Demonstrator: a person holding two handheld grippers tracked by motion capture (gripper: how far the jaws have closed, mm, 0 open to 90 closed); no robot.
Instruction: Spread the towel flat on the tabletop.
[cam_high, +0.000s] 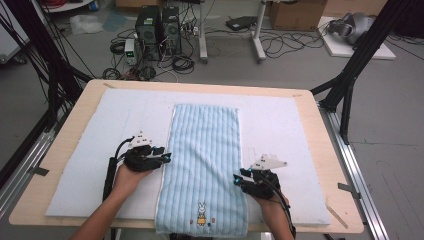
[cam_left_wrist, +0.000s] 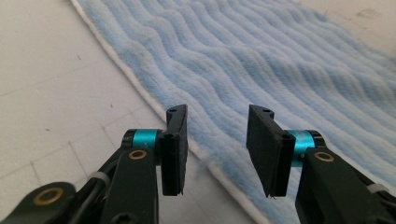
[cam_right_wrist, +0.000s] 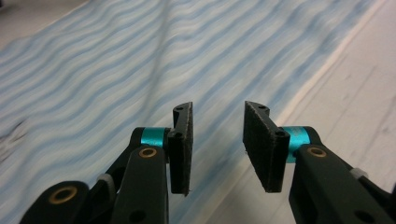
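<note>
So far the blue towel lies flat and unfolded between the left gripper and right gripper, both spread and empty at its long edges.

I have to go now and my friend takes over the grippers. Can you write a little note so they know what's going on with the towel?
Left gripper: open, nothing between its jaws, at the towel's left edge.
Right gripper: open, nothing held, at the towel's right edge, nearer the person.
Towel: blue striped, lying flat lengthwise on the white mat, its rabbit picture at the near end, which hangs slightly over the table's front edge.
Done: towel is spread out flat.
Left: no fold shows yet; probably pinch each long edge next and start folding.
</note>
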